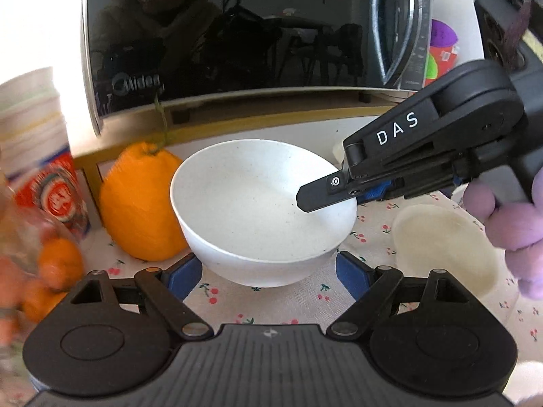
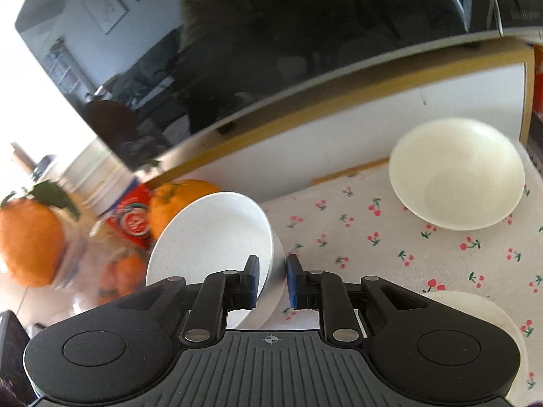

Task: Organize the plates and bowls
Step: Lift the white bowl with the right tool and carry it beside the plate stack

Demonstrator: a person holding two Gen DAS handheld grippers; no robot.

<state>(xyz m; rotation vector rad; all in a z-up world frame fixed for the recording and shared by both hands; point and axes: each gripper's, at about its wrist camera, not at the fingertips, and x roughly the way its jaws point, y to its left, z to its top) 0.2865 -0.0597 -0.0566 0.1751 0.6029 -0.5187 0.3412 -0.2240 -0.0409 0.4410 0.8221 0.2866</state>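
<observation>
Left wrist view: we see our left claw [image 1: 268, 271] spread wide, its blue pads either side of the white bowl [image 1: 261, 213] but clear of its wall, holding nothing. Across the bowl's far-right rim our right claw [image 1: 325, 196] reaches in, one finger inside and one outside, pinched on that rim. Right of the left claw lies a cream bowl [image 1: 444, 251] on the cherry-print surface [image 1: 271, 308]; left of it, a large orange [image 1: 139, 203]; beyond, the microwave [image 1: 237, 34].

In the right wrist view we see the right claw [image 2: 273, 281] nearly closed on the tilted white bowl's [image 2: 210, 237] rim. Farther right sits another cream bowl [image 2: 454, 173].
</observation>
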